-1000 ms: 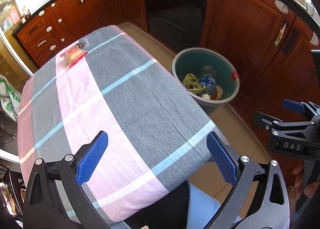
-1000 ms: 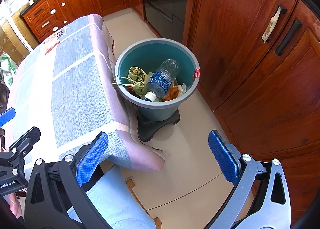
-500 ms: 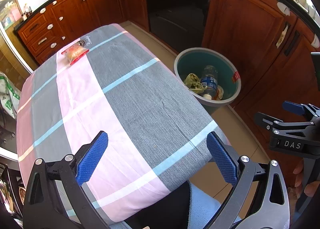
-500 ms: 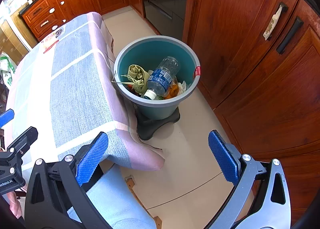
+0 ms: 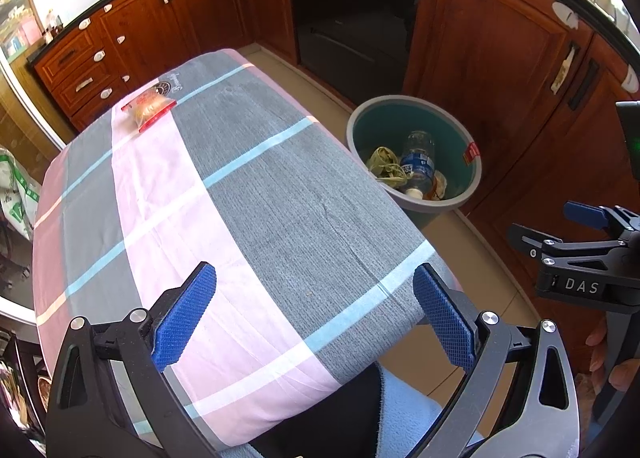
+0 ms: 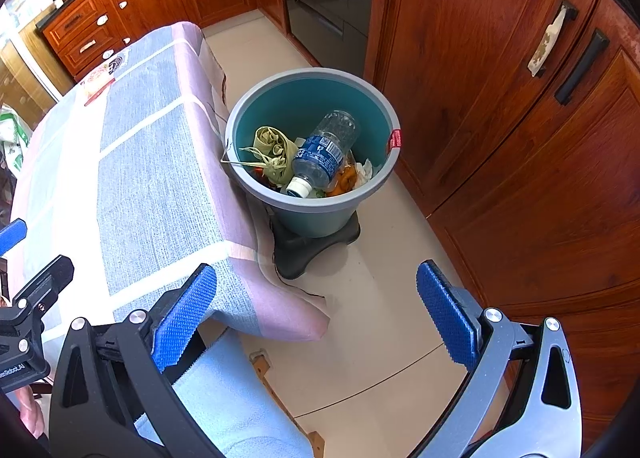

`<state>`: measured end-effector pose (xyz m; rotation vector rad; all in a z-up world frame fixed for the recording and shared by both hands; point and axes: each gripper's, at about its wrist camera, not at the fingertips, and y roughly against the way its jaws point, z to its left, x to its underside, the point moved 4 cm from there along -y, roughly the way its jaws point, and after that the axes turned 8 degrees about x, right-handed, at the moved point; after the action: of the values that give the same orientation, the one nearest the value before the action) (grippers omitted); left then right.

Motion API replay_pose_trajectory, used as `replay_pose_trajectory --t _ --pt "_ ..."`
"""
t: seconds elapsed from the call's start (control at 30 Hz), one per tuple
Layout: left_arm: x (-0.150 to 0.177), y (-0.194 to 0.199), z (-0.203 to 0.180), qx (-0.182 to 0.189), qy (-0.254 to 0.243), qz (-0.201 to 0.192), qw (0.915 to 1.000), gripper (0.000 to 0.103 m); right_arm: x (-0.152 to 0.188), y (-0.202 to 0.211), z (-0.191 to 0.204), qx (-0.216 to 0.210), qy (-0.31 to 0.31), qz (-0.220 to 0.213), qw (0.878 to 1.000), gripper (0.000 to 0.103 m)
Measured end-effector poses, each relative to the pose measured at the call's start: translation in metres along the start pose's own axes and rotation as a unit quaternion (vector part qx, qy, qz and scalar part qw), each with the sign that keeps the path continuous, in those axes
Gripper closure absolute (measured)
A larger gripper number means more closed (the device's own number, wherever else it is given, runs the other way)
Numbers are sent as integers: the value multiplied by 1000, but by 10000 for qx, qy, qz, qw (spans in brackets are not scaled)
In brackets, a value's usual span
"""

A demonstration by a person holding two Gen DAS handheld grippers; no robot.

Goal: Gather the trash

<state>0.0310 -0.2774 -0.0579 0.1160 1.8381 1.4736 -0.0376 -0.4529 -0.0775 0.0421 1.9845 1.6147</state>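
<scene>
- The left gripper (image 5: pixel 314 314) is hovering over the near end of the table (image 5: pixel 280 218) with its jaws spread wide and nothing between the blue pads (image 5: pixel 182 318).
- The right gripper (image 6: pixel 316 318) is hanging over the floor beside the table's near corner, its jaws likewise spread wide and gripping nothing.
- The remaining trash, a red-and-clear snack packet (image 5: pixel 150 109), is lying flat on the plaid tablecloth (image 5: pixel 152 178) at the far end of the table, at about 11 o'clock in the left wrist view and well apart from both grippers.
- The grey-and-teal trash bin (image 6: pixel 390 172) is standing on a dark base on the floor just beside the table's right edge, at about 12 o'clock in the right wrist view.
- The bin is already holding a plastic water bottle (image 6: pixel 326 152), a knotted green wrapper (image 6: pixel 274 152) and other scraps.
- Handling judgement: the packet is looking thin, light and soft, with a slick film surface that is likely to crumple or slide.
- Recommended hold: one raised edge or sealed end; a pinch across the flat face is risking catching the cloth beneath.
- Transfer judgement: the packet is needing a carry to about 3 o'clock and a release above the bin opening.
</scene>
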Motion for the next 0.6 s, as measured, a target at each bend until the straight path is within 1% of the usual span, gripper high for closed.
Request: replay_pose_trajectory --t 0.1,0.27,0.37,0.6 --pt "0 0 -1 19 -14 -17 10000 4 0 -1 1 -8 7 9 10000 7" --pt "0 3 -4 197 -91 -126 9997 4 0 -1 2 -4 4 10 10000 7" --pt "1 3 -6 118 -150 -153 9997 4 -1 -1 2 -2 -6 10 10000 7" --pt "1 0 -7 142 -146 -66 9998 4 -3 -1 2 4 20 20 10000 7"
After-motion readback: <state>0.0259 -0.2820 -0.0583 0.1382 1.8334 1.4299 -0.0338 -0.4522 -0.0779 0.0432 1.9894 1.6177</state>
